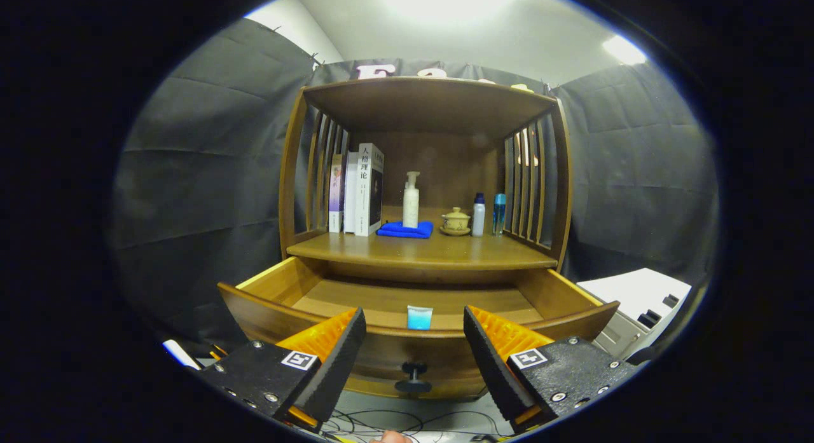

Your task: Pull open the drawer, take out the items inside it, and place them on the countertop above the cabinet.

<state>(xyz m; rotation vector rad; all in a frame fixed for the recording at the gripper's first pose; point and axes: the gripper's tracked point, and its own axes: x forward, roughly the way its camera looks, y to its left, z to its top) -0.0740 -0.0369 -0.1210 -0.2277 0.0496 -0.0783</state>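
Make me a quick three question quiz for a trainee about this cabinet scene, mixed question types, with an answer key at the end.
1. True or false: the drawer is already pulled open.
2. Multiple choice: the white pump bottle on the countertop stands on A) a blue cloth, B) a book, C) a saucer.
3. Short answer: what are the fingers of the gripper doing?

Key
1. True; a small light blue item stands inside, just behind the drawer's front panel.
2. A, the blue cloth.
3. They are spread open, holding nothing, on either side of the drawer knob.
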